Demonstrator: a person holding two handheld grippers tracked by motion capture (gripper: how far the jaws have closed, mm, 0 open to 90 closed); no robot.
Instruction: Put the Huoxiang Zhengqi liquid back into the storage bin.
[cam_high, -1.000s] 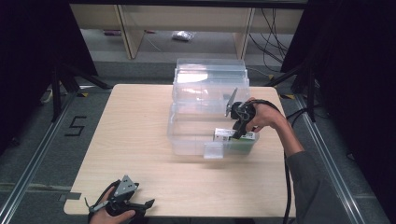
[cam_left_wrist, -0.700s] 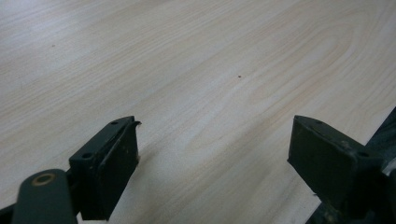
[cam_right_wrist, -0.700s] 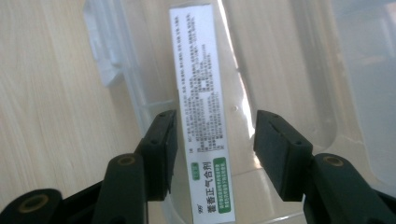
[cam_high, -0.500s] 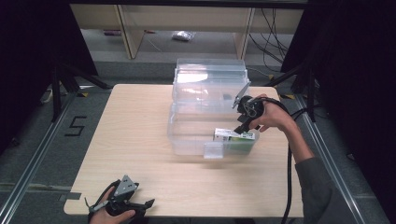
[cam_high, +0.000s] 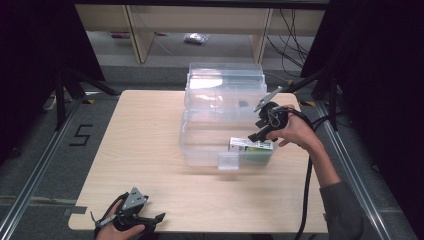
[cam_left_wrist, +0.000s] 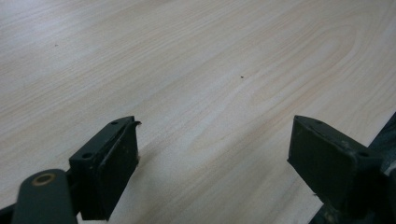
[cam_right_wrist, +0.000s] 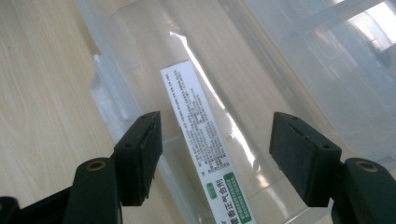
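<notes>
A clear plastic drawer (cam_high: 200, 150) is pulled out of a clear storage unit (cam_high: 225, 85) at the table's far side. A white and green box (cam_high: 250, 146) (cam_right_wrist: 205, 149) lies inside the drawer at its right end. My right gripper (cam_high: 261, 131) (cam_right_wrist: 215, 149) hangs just above that box; its jaws have just been opening and stand apart, with the box below them and untouched. My left gripper (cam_high: 150, 220) (cam_left_wrist: 212, 154) rests open at the table's near left edge, with bare wood between its jaws.
The light wooden table (cam_high: 140, 130) has bare room left of the storage unit. A cable (cam_high: 305, 190) trails from the right gripper along the forearm. Wooden shelving (cam_high: 135, 30) and a floor with a "5" mark (cam_high: 82, 134) lie beyond the table.
The right gripper has lifted and drawn back to the right, and its jaws have opened off the box, which stays in the drawer. The left gripper has not moved.
</notes>
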